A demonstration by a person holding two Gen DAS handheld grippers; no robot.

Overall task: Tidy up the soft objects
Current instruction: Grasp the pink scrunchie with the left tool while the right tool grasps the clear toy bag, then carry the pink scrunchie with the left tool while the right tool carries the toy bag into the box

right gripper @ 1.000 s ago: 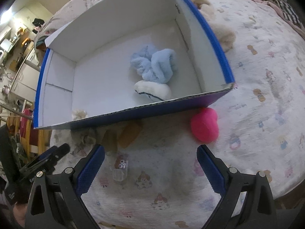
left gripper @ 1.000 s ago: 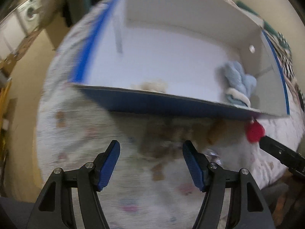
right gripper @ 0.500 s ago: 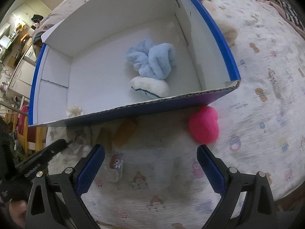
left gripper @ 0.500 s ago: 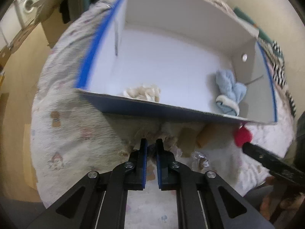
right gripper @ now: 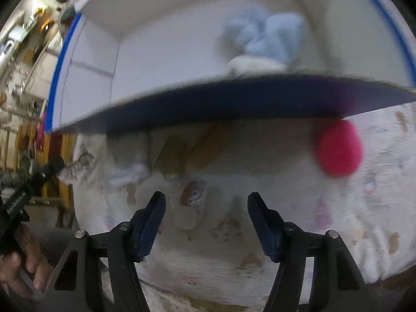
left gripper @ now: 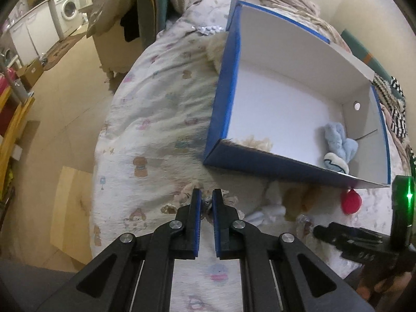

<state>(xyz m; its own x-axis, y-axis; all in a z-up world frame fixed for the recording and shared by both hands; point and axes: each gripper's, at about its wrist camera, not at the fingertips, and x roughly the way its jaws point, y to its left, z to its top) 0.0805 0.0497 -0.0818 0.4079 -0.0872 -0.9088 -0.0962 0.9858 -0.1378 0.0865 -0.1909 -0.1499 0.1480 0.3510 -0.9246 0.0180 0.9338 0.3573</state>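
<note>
My left gripper [left gripper: 207, 200] is shut on a tuft of a beige fluffy toy [left gripper: 187, 195] just above the patterned bedspread [left gripper: 156, 130]. Beyond it stands a blue box with white inside [left gripper: 223, 98]. The box holds a light-blue plush [left gripper: 338, 143] and a cream fluffy piece [left gripper: 257, 143]. A pink ball [right gripper: 338, 150] lies against the box's front wall. My right gripper [right gripper: 207, 200] hangs low over the bed, its jaws closing. A small clear-wrapped item with googly eyes [right gripper: 192, 195] lies between its fingers, untouched. Tan plush parts [right gripper: 195, 150] and a white-blue fluffy bit [right gripper: 130, 174] lie under the box's front edge.
The bed's rounded edge drops to a beige floor [left gripper: 65, 91] on the left, where a wooden board [left gripper: 70, 208] leans. Clothes are piled on a chair [left gripper: 135, 13] behind the bed. A person's hand [right gripper: 23, 262] grips the left tool's handle.
The left gripper closed on the beige fluffy toy and drew up and left, away from the box. The right gripper sank towards the bed and its jaws narrowed.
</note>
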